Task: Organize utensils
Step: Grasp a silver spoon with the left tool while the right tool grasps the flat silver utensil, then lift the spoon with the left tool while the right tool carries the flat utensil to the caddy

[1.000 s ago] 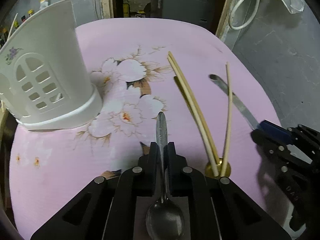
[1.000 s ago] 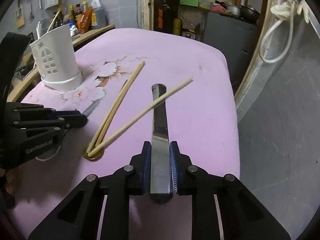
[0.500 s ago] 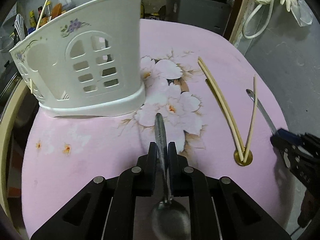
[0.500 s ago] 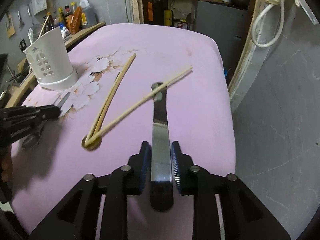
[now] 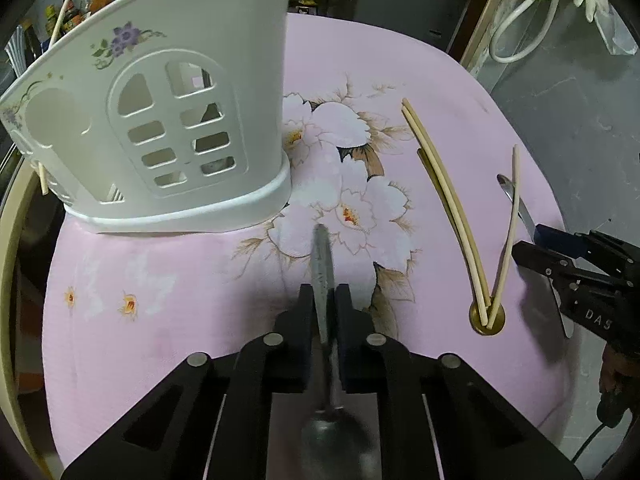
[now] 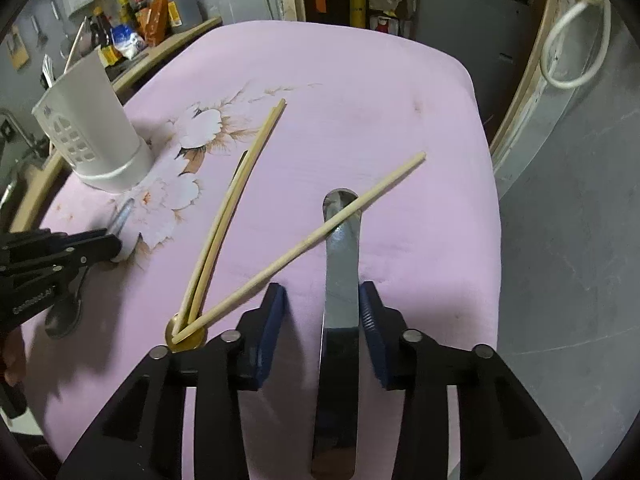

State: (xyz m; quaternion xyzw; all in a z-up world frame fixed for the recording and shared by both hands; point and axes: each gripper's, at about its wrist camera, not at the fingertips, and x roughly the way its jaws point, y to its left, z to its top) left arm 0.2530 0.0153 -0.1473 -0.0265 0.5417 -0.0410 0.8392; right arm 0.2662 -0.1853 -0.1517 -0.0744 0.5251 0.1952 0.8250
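My left gripper (image 5: 324, 304) is shut on a metal spoon (image 5: 323, 252), handle pointing forward toward the white utensil holder (image 5: 160, 132), which stands close ahead on the left. My right gripper (image 6: 322, 304) is open around a flat metal knife (image 6: 340, 272) that lies on the pink cloth between its jaws, nearer the right finger. Three pale chopsticks (image 6: 224, 224) lie fanned out, ends meeting on a small brass disc (image 6: 186, 334); one chopstick (image 6: 320, 232) crosses the knife tip. The left gripper shows in the right wrist view (image 6: 100, 246), the right gripper in the left wrist view (image 5: 536, 246).
The pink flowered cloth (image 6: 360, 92) covers a rounded table whose edge drops off at the right and front. Bottles (image 6: 132, 28) stand on a wooden ledge behind the holder. A white hose (image 6: 576, 48) hangs on the grey wall at right.
My right gripper has opened and released the knife, which now rests on the cloth. My left gripper, still holding the spoon, has moved closer to the white holder.
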